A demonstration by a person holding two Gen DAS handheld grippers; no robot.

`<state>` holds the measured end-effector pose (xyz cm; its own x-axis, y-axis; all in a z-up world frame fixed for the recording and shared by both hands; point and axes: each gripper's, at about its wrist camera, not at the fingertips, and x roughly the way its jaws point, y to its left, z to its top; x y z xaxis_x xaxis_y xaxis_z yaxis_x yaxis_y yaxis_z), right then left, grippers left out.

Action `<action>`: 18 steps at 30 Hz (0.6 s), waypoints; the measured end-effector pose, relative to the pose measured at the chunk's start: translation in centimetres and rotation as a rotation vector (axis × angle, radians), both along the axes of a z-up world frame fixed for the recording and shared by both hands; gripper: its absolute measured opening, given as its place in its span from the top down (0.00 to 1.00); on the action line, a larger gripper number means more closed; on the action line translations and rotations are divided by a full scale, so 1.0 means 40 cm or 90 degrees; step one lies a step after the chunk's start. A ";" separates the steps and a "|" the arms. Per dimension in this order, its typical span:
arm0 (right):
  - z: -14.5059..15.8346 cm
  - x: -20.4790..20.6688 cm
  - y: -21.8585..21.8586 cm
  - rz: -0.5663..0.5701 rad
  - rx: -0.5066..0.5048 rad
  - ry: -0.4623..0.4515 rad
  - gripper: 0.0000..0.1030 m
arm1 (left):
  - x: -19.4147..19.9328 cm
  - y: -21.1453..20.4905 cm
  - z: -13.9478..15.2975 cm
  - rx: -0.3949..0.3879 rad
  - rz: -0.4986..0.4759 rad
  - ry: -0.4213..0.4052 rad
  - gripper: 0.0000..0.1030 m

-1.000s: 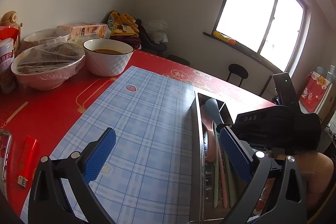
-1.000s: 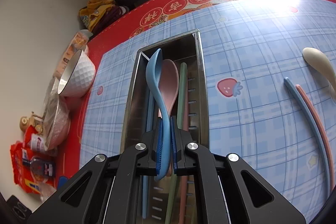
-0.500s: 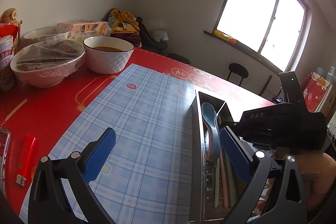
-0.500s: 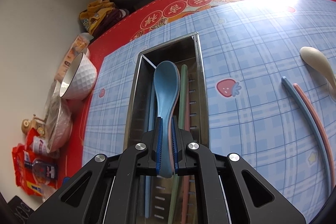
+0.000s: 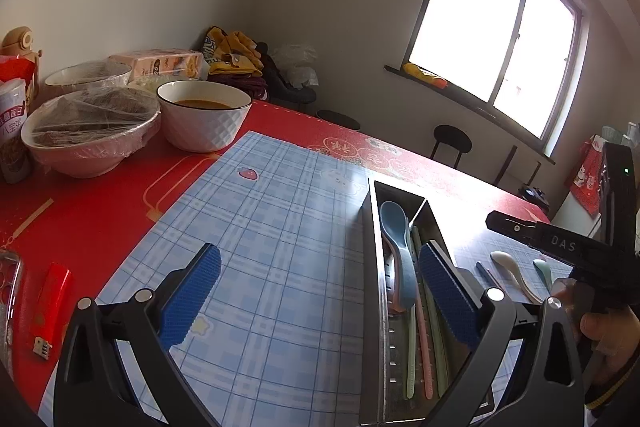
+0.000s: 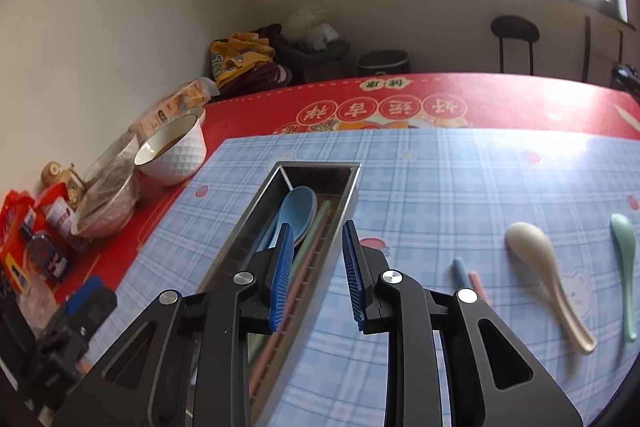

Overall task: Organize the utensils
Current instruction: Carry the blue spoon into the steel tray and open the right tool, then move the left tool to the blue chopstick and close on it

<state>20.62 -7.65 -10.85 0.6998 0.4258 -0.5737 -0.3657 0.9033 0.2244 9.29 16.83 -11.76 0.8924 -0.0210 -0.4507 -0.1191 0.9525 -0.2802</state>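
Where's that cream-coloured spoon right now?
In the right wrist view the cream spoon lies loose on the blue checked mat, right of the metal tray, between two chopsticks and a green spoon.

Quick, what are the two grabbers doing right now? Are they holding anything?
Left gripper: open, holding nothing.
Right gripper: jaws opening, nothing between them; the blue spoon lies in the metal tray.

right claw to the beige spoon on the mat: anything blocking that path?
Nothing visible. The right claw, opening and empty, sits over the steel tray's right wall. Between it and the beige spoon lies bare checked mat; the blue and pink chopsticks lie flat nearer the camera, below that line.
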 end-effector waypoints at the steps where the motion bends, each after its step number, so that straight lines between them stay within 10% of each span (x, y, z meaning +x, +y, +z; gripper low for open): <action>1: 0.001 -0.013 -0.023 0.005 -0.008 -0.020 0.57 | 0.000 -0.002 0.000 0.002 -0.001 -0.002 0.06; 11: -0.022 -0.090 -0.294 0.002 0.034 -0.054 0.18 | -0.011 -0.035 0.017 0.042 0.014 -0.019 0.06; 18: -0.002 -0.086 -0.416 0.021 0.058 -0.106 0.15 | -0.026 -0.195 0.079 0.070 -0.018 0.014 0.06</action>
